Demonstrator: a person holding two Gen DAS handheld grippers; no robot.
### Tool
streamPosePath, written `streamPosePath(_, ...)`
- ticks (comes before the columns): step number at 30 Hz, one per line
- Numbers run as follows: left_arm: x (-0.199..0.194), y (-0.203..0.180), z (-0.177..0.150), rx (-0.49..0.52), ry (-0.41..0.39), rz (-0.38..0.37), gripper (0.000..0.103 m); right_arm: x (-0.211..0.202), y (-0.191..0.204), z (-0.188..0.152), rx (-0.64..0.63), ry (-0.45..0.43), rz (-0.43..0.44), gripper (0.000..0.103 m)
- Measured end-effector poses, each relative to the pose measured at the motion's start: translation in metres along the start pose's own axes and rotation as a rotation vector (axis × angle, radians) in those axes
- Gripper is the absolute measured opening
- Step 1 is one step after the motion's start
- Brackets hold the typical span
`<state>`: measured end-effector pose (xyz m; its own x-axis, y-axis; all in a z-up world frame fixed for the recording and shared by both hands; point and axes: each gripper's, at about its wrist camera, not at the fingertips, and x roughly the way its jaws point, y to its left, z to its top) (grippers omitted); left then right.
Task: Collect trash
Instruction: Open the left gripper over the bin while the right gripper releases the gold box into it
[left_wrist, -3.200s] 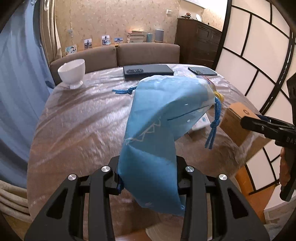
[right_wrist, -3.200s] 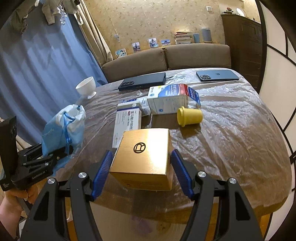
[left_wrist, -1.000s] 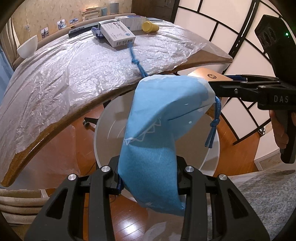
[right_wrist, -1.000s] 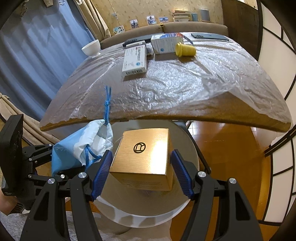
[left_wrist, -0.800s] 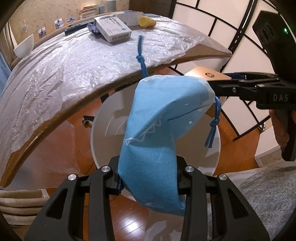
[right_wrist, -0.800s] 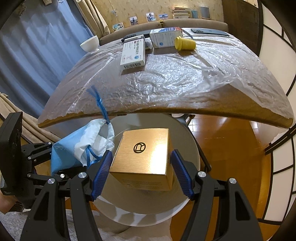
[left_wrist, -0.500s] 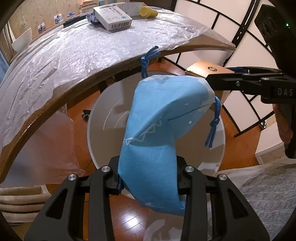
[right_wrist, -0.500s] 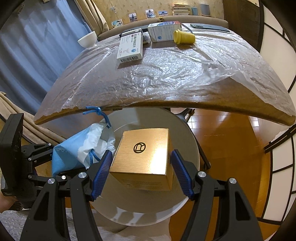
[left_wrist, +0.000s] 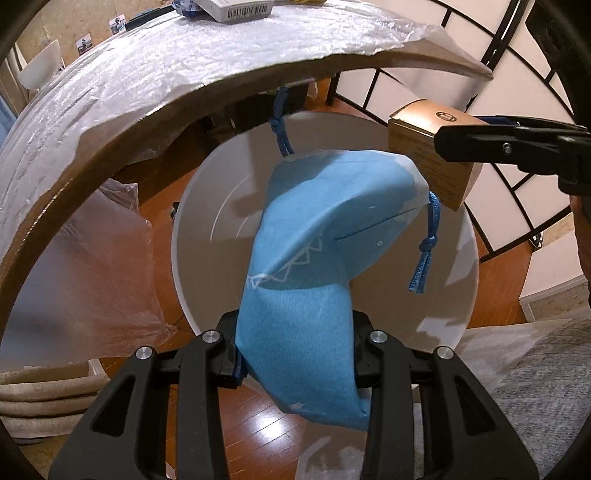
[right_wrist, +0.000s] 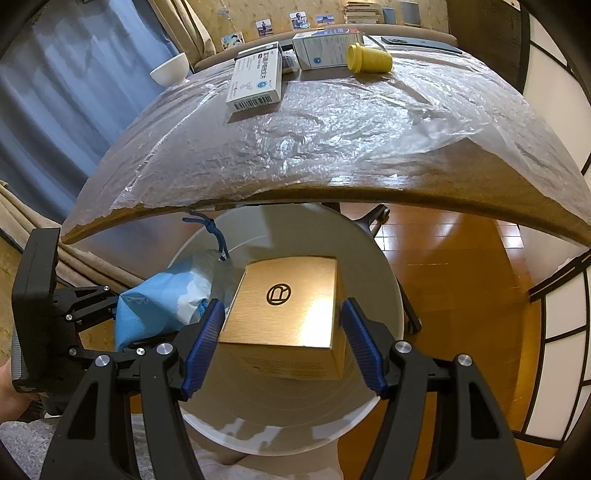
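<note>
Both loads hang over the round white plastic bin (right_wrist: 384, 295) under the table's near edge: the left gripper (left_wrist: 295, 350) clamps a soft blue drawstring cloth pouch (left_wrist: 314, 258), the right gripper (right_wrist: 282, 343) a gold cardboard box (right_wrist: 284, 306). If released together they may collide, and the pouch's dangling cord could snag on the rim.

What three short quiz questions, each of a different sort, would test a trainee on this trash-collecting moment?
1. True or false: the gold box lies on the table.
2. Multiple choice: the left gripper holds A) a yellow cup, B) a blue drawstring pouch, C) a white bowl.
3. Short answer: what is directly below both held items?

Key:
1. False: the right gripper has its jaws shut on it, off the table.
2. B.
3. The open white bin on the floor beside the table's edge.
</note>
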<state>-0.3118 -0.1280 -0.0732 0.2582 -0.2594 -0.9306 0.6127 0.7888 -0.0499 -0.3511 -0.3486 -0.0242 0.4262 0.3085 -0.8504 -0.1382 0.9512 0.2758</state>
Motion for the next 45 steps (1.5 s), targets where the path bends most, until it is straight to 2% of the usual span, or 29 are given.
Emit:
streamPosePath(22,0.032,-0.005,0.013,0.008,0.051,0.030,0.039,0.031,0.002,-0.001,-0.007,0.042,-0.003,0.065)
streamPosePath(45,0.040,-0.008,0.020,0.047,0.082,0.057,0.039,0.055,0.004,0.002,-0.030,0.082,-0.003,0.065)
